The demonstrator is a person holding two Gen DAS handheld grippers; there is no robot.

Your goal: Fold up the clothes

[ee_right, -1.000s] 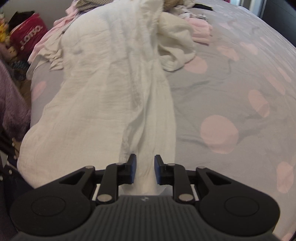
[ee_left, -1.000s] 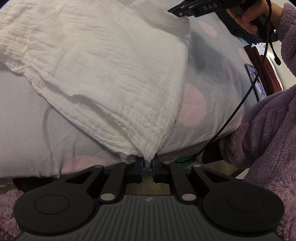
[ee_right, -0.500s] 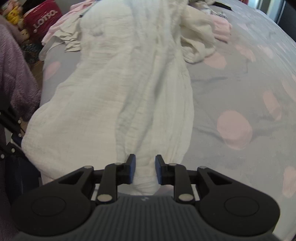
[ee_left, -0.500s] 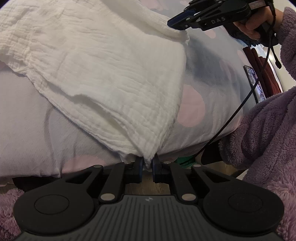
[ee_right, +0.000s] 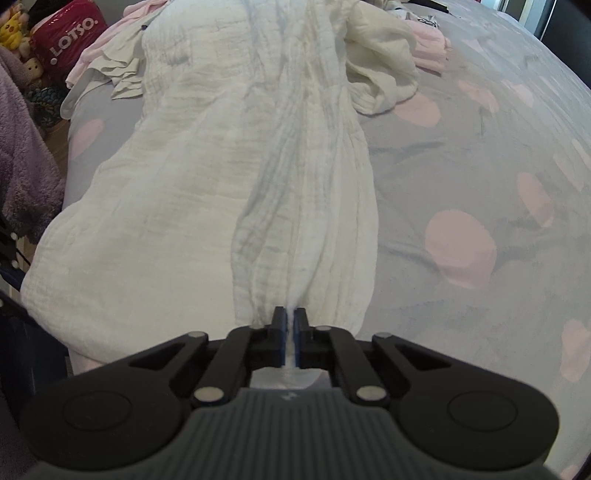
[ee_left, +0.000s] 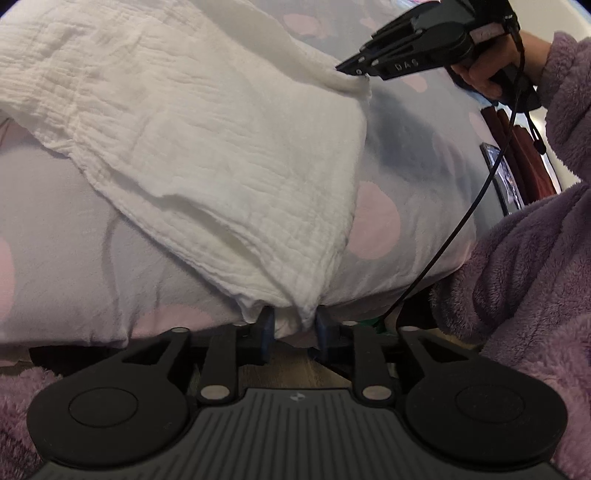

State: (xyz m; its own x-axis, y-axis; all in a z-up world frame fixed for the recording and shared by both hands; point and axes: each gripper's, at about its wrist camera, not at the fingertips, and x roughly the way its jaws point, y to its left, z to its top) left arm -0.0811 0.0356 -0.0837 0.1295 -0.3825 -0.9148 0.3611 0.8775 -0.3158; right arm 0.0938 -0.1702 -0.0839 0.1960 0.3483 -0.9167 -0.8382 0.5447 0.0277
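Observation:
A white crinkled muslin garment (ee_left: 221, 147) lies spread on a grey bedspread with pink dots (ee_left: 55, 240). Its near corner hangs over the bed edge between the fingers of my left gripper (ee_left: 294, 326), whose jaws are opening, so the pads stand apart from the cloth. In the right wrist view the garment (ee_right: 207, 192) runs away from me in long folds. My right gripper (ee_right: 290, 325) is shut on a pinched pleat at its near hem. The left wrist view shows that same right gripper (ee_left: 356, 70) at the far corner, held by a hand.
A pile of cream and pink clothes (ee_right: 388, 74) sits at the far end of the bed (ee_right: 480, 155). A red LOTSO bag (ee_right: 70, 33) and plush toys stand at the far left. A purple fleece sleeve (ee_left: 535, 277) and a black cable (ee_left: 461, 221) are at my right.
My left jaws have parted from the cloth corner that they were pinching. My right jaws, open before, have closed on a pleat of the garment's hem, which now bunches toward them.

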